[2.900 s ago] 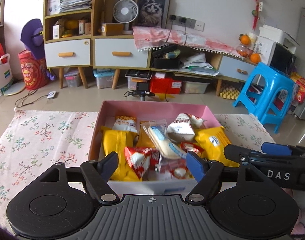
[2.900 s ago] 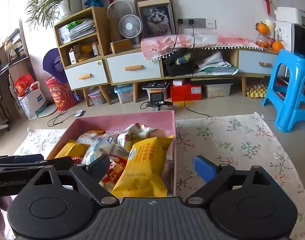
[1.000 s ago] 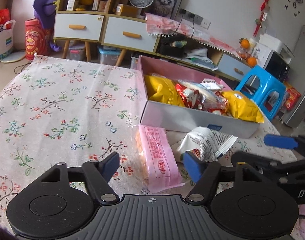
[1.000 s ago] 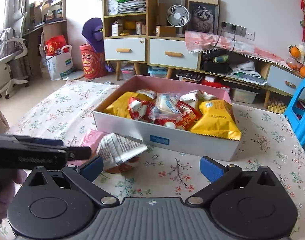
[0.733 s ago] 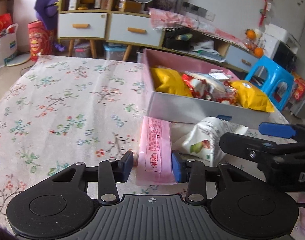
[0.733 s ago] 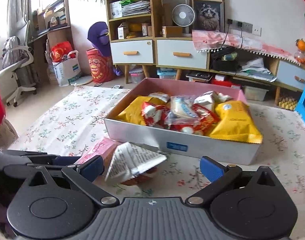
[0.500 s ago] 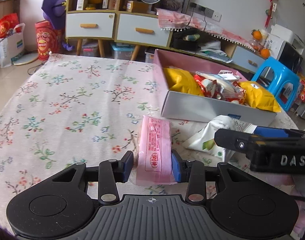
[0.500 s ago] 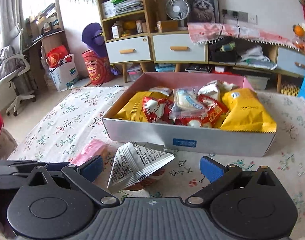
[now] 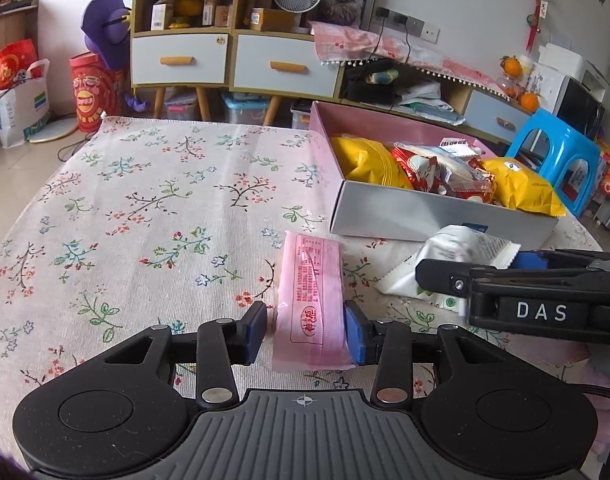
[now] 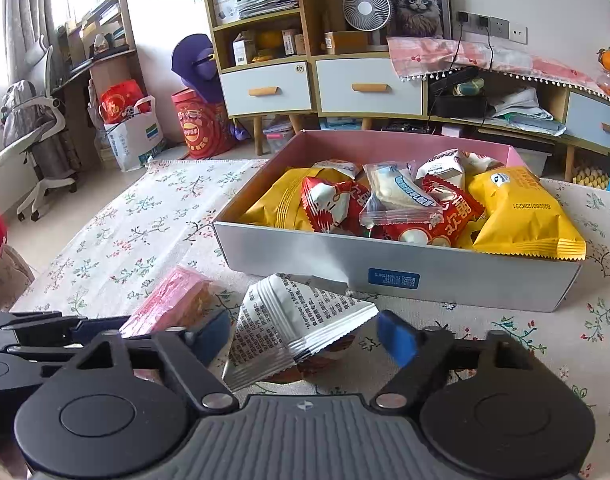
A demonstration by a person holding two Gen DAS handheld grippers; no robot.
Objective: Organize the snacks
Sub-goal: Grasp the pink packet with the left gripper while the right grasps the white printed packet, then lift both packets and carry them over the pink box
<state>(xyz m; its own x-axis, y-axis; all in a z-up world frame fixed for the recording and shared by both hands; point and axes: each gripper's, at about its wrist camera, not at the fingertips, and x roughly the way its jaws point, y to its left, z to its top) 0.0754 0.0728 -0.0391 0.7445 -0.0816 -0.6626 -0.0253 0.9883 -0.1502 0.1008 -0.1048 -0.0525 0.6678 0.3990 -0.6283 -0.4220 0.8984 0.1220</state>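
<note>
A pink snack packet [image 9: 309, 280] lies on the floral cloth before the snack box [image 9: 425, 212]. My left gripper [image 9: 305, 332] is shut on its near end, pads against both sides, the jaws opening very slightly. Just to its right lies a white crinkled packet [image 10: 289, 320], between the fingers of my right gripper [image 10: 305, 340]. Those jaws are closing; the left pad is at the packet, the right pad still stands apart from it. The box [image 10: 285, 248], grey outside and pink inside, holds several yellow, red and white packets.
A floral cloth [image 9: 145, 208] covers the table, bare to the left of the box. On the floor behind stand drawer cabinets [image 9: 281, 64], a red drum [image 9: 91, 96] and a blue stool [image 9: 557, 152]. In the left wrist view, the right gripper's body [image 9: 537, 292] crosses at the right.
Both grippers moved from the box to the two packets on the cloth. The left one shut on the pink packet. The right one's fingers narrowed around the white packet.
</note>
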